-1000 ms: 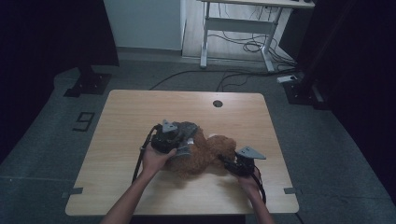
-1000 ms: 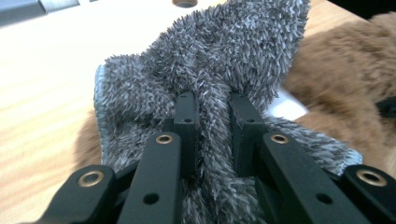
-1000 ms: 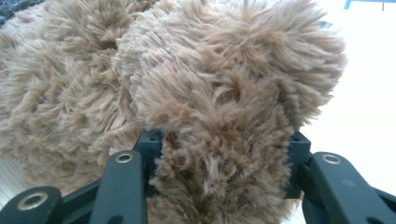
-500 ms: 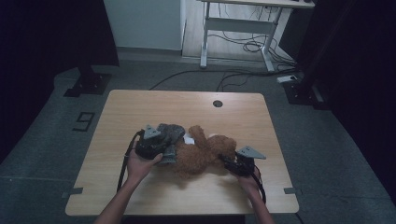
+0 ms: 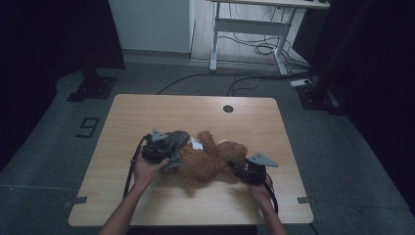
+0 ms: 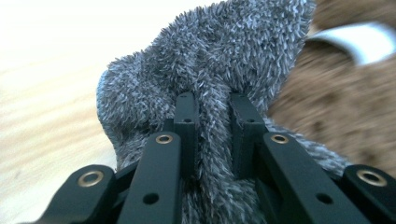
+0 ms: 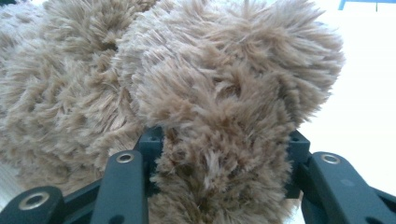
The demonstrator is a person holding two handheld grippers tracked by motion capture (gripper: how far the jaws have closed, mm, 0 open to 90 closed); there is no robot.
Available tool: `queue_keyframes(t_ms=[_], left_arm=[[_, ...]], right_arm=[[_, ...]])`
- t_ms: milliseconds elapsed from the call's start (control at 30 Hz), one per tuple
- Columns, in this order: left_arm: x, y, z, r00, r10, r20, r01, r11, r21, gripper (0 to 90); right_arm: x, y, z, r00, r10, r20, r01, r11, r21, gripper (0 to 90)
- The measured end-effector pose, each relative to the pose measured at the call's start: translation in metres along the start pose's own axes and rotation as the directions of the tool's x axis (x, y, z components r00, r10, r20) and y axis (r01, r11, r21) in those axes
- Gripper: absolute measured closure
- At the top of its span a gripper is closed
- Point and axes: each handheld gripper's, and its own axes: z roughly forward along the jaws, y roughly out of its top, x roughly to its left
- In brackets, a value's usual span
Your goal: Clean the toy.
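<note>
A brown plush teddy bear [image 5: 211,159] is laid near the middle of the light wooden table [image 5: 147,112]. A fold of fuzzy grey knitted cloth [image 6: 210,79], lying against the bear's left side, is pinched between the closed jaws of the left gripper [image 6: 212,105]. A furry part of the bear's right end is clamped by the right gripper [image 7: 219,140]. A white tag [image 5: 196,144] is seen on the bear.

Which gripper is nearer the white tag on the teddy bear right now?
Left. The left gripper, shut on the grey fuzzy cloth, is just beside the white tag; the right gripper grips the teddy bear at its far end.
</note>
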Motion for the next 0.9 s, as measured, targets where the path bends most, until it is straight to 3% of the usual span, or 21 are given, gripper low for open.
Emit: queue_keyframes(t_ms=[67,133,200,300,433,533,633,733,833,900], left_arm=[[0.012,-0.01,0.0,0.9996,-0.023,-0.017,0.023,0.9992,0.032,75.3],[0.021,-0.018,-0.001,0.9987,-0.051,-0.005,0.051,0.9979,0.039,75.4],[0.025,-0.021,-0.008,0.9979,-0.064,0.012,0.064,0.9978,0.018,75.3],[0.018,-0.012,-0.023,0.9987,-0.042,0.028,0.043,0.9985,-0.034,75.3],[-0.014,0.017,-0.045,0.9963,0.034,0.079,-0.023,0.9916,-0.127,75.2],[-0.054,0.043,-0.05,0.9849,0.123,0.121,-0.1,0.9786,-0.18,75.1],[-0.085,0.06,-0.033,0.9717,0.178,0.155,-0.153,0.9748,-0.163,75.1],[-0.108,0.068,0.002,0.9669,0.174,0.186,-0.158,0.9824,-0.1,75.1],[-0.11,0.065,0.027,0.9711,0.156,0.18,-0.148,0.9872,-0.058,75.1],[-0.103,0.062,0.03,0.9729,0.127,0.193,-0.117,0.9911,-0.062,75.2]], right_arm=[[0.0,-0.001,-0.002,1.0,-0.007,-0.006,0.007,1.0,-0.002,50.4],[-0.002,-0.003,-0.003,0.9998,-0.007,-0.016,0.007,1.0,-0.004,50.4],[-0.002,-0.003,-0.003,0.9998,-0.008,-0.019,0.008,1.0,-0.005,50.4],[-0.002,-0.003,-0.003,0.9998,-0.008,-0.019,0.007,1.0,-0.005,50.4],[-0.002,-0.003,-0.002,0.9998,-0.005,-0.017,0.005,1.0,-0.006,50.4],[-0.002,-0.003,-0.002,0.9998,-0.003,-0.018,0.003,1.0,-0.006,50.3],[-0.003,-0.003,-0.002,0.9998,-0.005,-0.02,0.005,1.0,-0.005,50.3],[-0.002,-0.003,-0.003,0.9998,-0.003,-0.02,0.003,1.0,-0.007,50.2],[-0.003,-0.003,-0.003,0.9998,-0.01,-0.02,0.01,1.0,-0.009,50.1],[-0.003,-0.004,-0.003,0.9997,-0.012,-0.021,0.011,1.0,-0.009,50.0]])
